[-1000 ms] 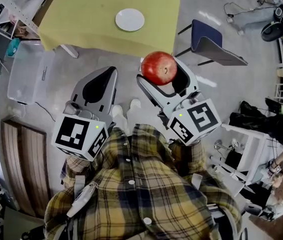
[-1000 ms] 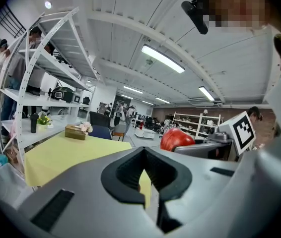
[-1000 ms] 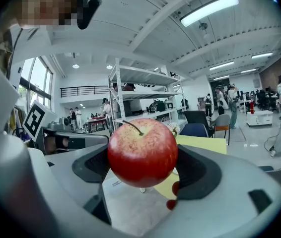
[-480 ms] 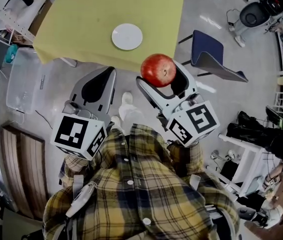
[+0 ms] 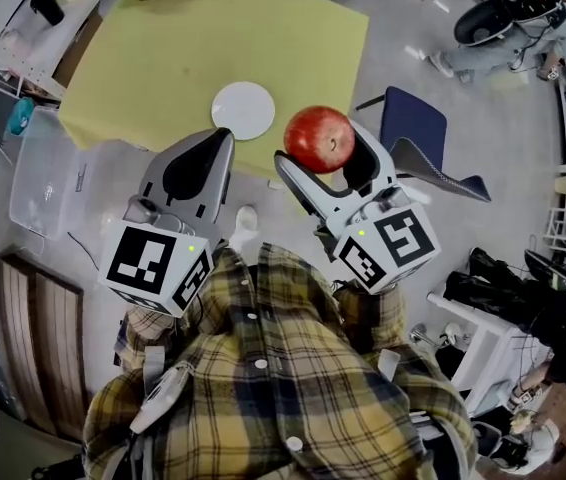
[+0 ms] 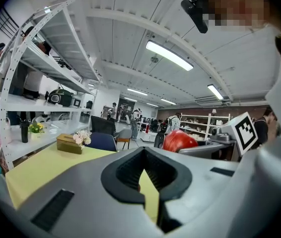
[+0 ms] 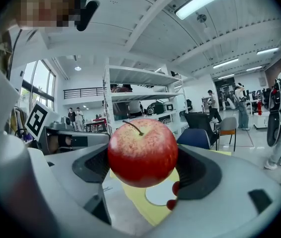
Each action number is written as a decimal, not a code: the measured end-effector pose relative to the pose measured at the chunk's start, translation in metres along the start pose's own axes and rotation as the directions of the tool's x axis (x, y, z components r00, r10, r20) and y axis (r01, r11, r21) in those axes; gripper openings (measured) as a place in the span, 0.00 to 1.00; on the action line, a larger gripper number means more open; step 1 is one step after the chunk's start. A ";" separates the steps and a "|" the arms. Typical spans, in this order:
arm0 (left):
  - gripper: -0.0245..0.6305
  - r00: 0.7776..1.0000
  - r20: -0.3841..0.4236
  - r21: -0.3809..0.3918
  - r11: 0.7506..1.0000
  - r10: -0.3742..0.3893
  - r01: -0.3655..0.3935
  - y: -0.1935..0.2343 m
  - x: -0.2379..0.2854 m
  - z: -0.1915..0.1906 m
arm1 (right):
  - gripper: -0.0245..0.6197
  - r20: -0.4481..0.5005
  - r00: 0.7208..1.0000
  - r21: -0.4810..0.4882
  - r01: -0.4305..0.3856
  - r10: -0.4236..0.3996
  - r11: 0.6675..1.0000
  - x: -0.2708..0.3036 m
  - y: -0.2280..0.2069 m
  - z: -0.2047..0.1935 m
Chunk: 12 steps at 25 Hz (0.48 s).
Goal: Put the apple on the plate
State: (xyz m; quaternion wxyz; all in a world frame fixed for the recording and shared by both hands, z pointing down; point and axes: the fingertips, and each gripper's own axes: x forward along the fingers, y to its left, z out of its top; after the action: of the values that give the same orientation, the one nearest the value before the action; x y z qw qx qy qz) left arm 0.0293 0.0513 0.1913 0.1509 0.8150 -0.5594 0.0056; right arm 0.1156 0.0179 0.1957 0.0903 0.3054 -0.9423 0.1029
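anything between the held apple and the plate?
No. The head view shows only a bare strip of yellow tablecloth between the apple and the plate.

Workshop lab, metal shelving (image 6: 48,53), ceiling strip lights (image 6: 169,55)

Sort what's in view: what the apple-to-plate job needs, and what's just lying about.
Job: apple, held in right gripper; white plate; yellow table under it.
Lying about: blue chair; brown box; clear bin; left gripper, shut and empty.
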 end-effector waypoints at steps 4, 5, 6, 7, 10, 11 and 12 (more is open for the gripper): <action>0.04 1.000 -0.007 -0.007 1.000 0.017 -0.017 0.020 0.016 0.003 | 0.65 -0.006 1.000 0.008 -0.017 0.017 1.000 0.026 -0.011 0.003; 0.04 1.000 -0.006 -0.008 1.000 0.020 -0.020 0.023 0.018 0.004 | 0.65 -0.006 1.000 0.006 -0.020 0.020 1.000 0.029 -0.012 0.004; 0.04 1.000 -0.005 -0.008 1.000 0.023 -0.023 0.025 0.019 0.005 | 0.65 -0.007 1.000 0.005 -0.022 0.022 1.000 0.032 -0.013 0.005; 0.04 1.000 -0.005 -0.009 1.000 0.024 -0.024 0.030 0.021 0.006 | 0.65 -0.009 1.000 0.005 -0.022 0.022 1.000 0.037 -0.014 0.005; 0.04 1.000 -0.014 -0.019 1.000 0.014 -0.014 0.052 0.030 0.003 | 0.65 -0.019 1.000 0.011 -0.008 0.009 1.000 0.059 -0.017 0.002; 0.04 1.000 -0.017 -0.021 1.000 0.006 -0.007 0.056 0.032 0.003 | 0.65 -0.020 1.000 0.013 -0.001 0.001 1.000 0.063 -0.018 0.002; 0.04 1.000 -0.018 -0.020 1.000 -0.002 0.002 0.059 0.035 0.003 | 0.65 -0.020 1.000 0.014 0.007 -0.007 1.000 0.066 -0.020 0.002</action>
State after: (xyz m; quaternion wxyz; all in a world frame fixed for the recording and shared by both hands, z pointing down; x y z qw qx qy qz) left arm -0.0118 -0.0009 0.2084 0.1643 0.8140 -0.5572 0.0072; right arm 0.0748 -0.0349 0.2114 0.0979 0.3083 -0.9395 0.1122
